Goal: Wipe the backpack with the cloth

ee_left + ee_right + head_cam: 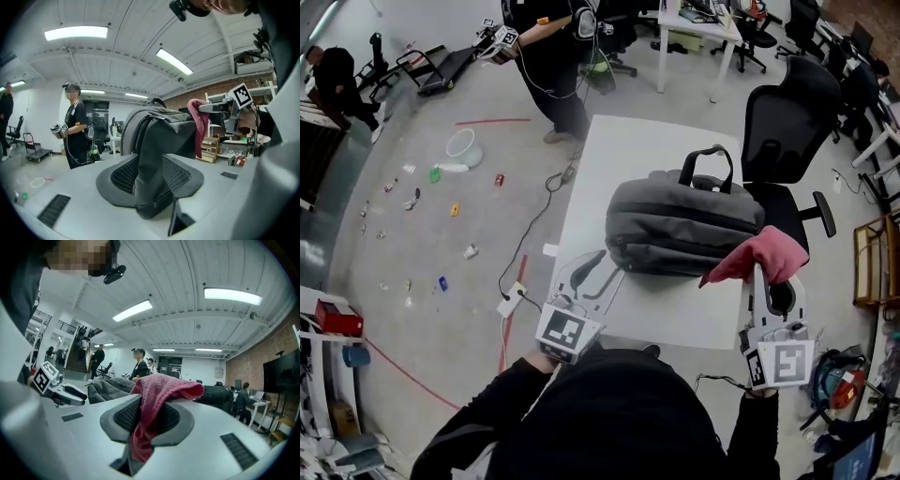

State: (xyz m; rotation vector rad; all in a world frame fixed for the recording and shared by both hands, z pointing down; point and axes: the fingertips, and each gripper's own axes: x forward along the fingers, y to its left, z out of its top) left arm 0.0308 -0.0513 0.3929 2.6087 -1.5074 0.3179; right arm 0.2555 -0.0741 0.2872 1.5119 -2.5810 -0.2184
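Note:
A grey backpack [680,220] with a black top handle lies on its side on the white table [628,150]. My left gripper [605,267] is at the pack's near left corner. In the left gripper view a fold of the pack's grey fabric [154,159] stands between the jaws of this gripper [152,180], which are parted and look open. My right gripper [761,277] is shut on a red cloth [759,255], held up beside the pack's right end. In the right gripper view the cloth [159,390] drapes over the jaws of the right gripper [145,416], with the backpack [108,387] behind to the left.
A black office chair [787,122] stands close against the table's right side. Another person [553,56] with grippers stands beyond the table's far left corner. Small items and a white bowl [464,145] lie scattered on the floor at left, and cables run along the table's left edge.

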